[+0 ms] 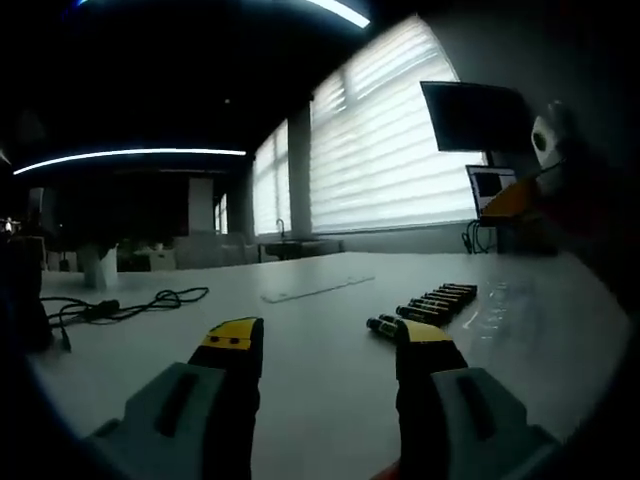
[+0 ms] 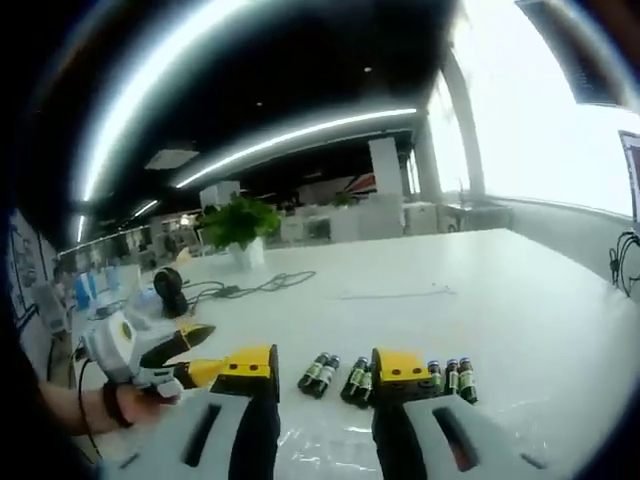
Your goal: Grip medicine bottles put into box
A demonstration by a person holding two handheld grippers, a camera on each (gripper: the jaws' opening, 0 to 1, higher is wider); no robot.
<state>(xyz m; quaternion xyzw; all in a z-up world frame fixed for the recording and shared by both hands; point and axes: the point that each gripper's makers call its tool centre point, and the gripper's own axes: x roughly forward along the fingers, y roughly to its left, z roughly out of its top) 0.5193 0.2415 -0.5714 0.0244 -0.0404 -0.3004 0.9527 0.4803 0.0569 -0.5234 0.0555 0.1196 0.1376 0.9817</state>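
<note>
Bottles (image 2: 362, 378) partly behind right jaws

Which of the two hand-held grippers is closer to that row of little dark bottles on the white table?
Right, I'd judge. The right gripper hangs open just before the bottles, its fingers overlapping some. The left gripper is open too, with the row ahead and to its right.

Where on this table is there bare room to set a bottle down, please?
Bare table lies between the left gripper and the black cable, and beyond the clear strip. It is crowded around the row of bottles and the clear box.
</note>
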